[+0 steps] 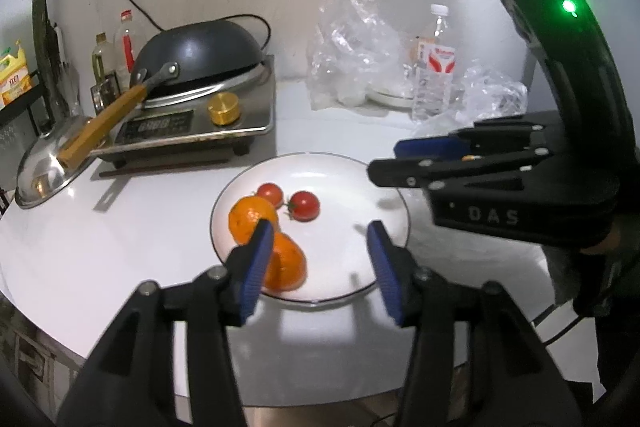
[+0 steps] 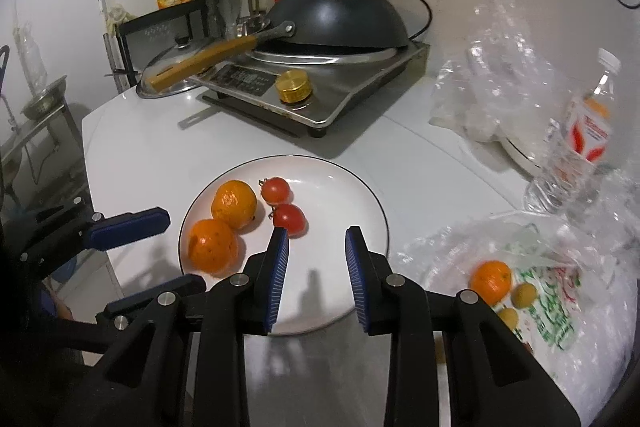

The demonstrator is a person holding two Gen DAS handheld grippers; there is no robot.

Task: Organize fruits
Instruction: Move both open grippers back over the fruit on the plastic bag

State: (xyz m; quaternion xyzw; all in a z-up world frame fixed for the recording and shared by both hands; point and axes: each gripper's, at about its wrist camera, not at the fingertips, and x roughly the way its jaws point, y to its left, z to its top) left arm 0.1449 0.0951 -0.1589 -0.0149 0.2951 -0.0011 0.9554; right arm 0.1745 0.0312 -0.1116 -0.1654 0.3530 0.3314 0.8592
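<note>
You are partway through, by my reading. The plate (image 2: 376, 199) on the table (image 2: 160, 143) already carries four pieces of fruit, all gathered on its left half: two oranges (image 2: 234, 203) touching each other, and two small tomatoes (image 2: 276, 189) just beside them, also touching. The right half of the plate is bare.

What is left sits in the plastic bag (image 2: 552, 291) to the right of the plate. There you can count one more orange (image 2: 490, 281) and two small yellow fruits (image 2: 524, 294) just beside it (what kind they are is too blurred to tell, and more could be hidden under the folds of the bag).

Your left tongs (image 1: 320, 263) hang over the near edge of the plate with the jaws spread wide and nothing between them; in the left wrist view one blue pad (image 1: 256, 267) covers part of the nearer orange, but whether it touches the fruit I cannot tell. Your right tongs (image 2: 318, 279) are likewise released and empty, over the near right part of the plate, between the plated fruit and the bag.

So the count stands: four on the plate, at least three still in the bag. The likely remaining work is to bring those three over to the plate's bare side.

Behind the plate, well apart from the fruit, stand a cooker with an upturned wok (image 2: 340, 19), a pot lid (image 2: 176, 67) and a water bottle (image 2: 576, 143).
</note>
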